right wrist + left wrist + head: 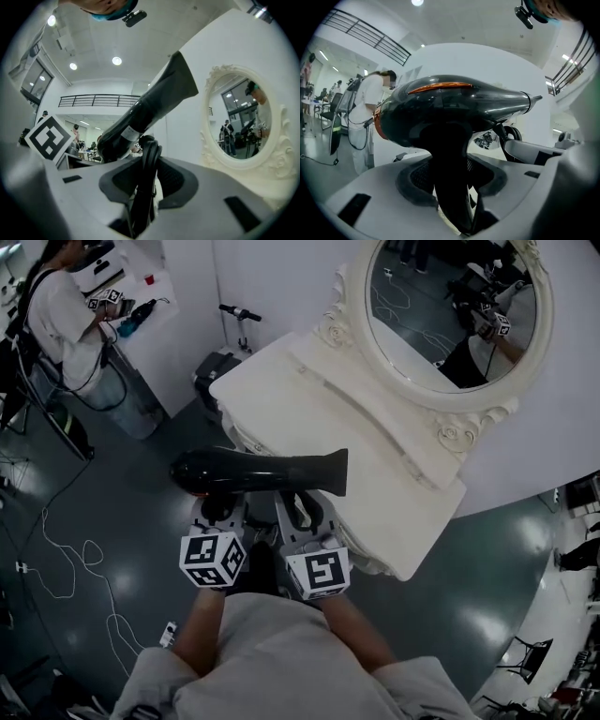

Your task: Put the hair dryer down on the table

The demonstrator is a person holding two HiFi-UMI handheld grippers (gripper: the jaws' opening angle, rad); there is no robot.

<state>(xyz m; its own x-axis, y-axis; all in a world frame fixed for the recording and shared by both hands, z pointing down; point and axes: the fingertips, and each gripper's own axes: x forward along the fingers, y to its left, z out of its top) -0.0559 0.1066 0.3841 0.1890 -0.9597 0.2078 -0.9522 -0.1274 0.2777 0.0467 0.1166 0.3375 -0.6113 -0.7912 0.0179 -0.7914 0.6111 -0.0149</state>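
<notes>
One black hair dryer (258, 472) is held up in the air, lying level, with its wide nozzle end to the right. It is not on the table. The left gripper (217, 510) is clamped on its handle (450, 178), pads pressing on both sides. The right gripper (302, 512) is closed on the looped black cord (145, 183) just beside the handle. From the head view, the nozzle shows against the near edge of the white dressing table (309, 399), which carries an oval mirror (450, 306). Below is a dark floor (122, 521) with a loose white cable (66, 559). Another person (66, 310) stands well apart at a counter.
</notes>
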